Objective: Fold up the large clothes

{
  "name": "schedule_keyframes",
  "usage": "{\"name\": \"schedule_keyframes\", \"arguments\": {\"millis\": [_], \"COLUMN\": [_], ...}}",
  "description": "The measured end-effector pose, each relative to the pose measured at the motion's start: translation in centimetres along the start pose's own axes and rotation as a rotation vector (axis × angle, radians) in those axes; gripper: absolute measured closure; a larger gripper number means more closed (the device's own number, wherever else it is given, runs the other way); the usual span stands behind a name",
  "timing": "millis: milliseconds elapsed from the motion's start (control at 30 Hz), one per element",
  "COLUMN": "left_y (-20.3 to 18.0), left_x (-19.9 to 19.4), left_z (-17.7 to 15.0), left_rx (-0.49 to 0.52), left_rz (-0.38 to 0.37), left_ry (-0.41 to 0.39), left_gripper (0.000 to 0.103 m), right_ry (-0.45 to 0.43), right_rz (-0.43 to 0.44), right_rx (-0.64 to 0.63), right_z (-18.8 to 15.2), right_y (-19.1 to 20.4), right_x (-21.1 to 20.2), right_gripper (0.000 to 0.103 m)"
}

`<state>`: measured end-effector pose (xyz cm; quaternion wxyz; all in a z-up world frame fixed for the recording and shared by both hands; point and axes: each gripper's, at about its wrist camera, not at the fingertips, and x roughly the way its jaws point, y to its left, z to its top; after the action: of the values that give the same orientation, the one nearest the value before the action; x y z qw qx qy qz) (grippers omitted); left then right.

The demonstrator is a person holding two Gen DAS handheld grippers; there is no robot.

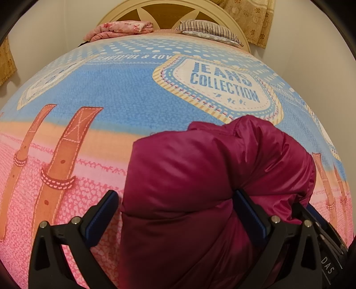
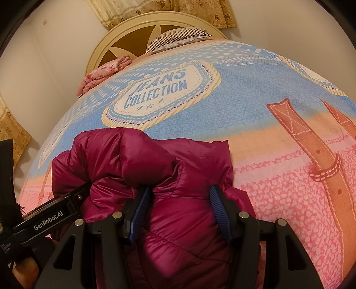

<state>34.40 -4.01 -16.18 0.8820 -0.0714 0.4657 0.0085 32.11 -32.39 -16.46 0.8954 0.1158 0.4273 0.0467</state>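
A: How do the two tools sit?

B: Both tilt steeply down toward the bed. The left gripper (image 1: 175, 213) has its blue-padded jaws spread wide; the shiny magenta quilted puffer jacket (image 1: 211, 177) bulges between them, the pad at 3 o'clock sunk into the padding, the pad at 9 o'clock just clear of it. The right gripper (image 2: 180, 211) stands half spread, both pads pressed into a fold of the same jacket.

A: Where is the jacket?

B: Bunched on the pink-and-blue printed bedsheet (image 1: 89, 93), at the near edge, at 6 o'clock in both views.

A: Any writing?

B: The badge (image 2: 160, 91) printed on the sheet reads "JEANS COLLECTION". At 8 o'clock in the right view the left tool's body shows "GenRobot.AI" (image 2: 47, 222). The striped pillow (image 1: 207, 31) lies at 12 o'clock by the cream headboard (image 1: 124, 11).
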Motion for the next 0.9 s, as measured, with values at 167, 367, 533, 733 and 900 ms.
{"name": "schedule_keyframes", "arguments": {"millis": [167,367,533,733,900], "left_y": [0.3,4.3,6.3,5.8,4.7], "left_x": [0.0,-3.9,-5.8,-5.2,-5.4], "left_z": [0.0,-1.2,-4.2,-6.1,-6.1], "left_rx": [-0.010,-0.042,-0.021,-0.023,0.022], "left_rz": [-0.018,-0.211,-0.322,-0.416,-0.451], "left_ry": [0.010,-0.006,-0.021,-0.006,-0.012], "left_gripper": [0.000,0.000,0.000,0.000,0.010], "right_ry": [0.002,-0.031,-0.052,0.029,0.100], "right_rz": [-0.001,0.125,0.142,0.238,0.324], "right_rx": [-0.002,0.003,0.062,0.112,0.093], "right_z": [0.0,0.4,0.1,-1.0,-1.3], "right_y": [0.0,-1.6,-5.2,-7.2,-6.7], "right_x": [0.0,-3.1,-5.0,-3.1,-2.0], "right_gripper": [0.046,0.042,0.023,0.024,0.042]}}
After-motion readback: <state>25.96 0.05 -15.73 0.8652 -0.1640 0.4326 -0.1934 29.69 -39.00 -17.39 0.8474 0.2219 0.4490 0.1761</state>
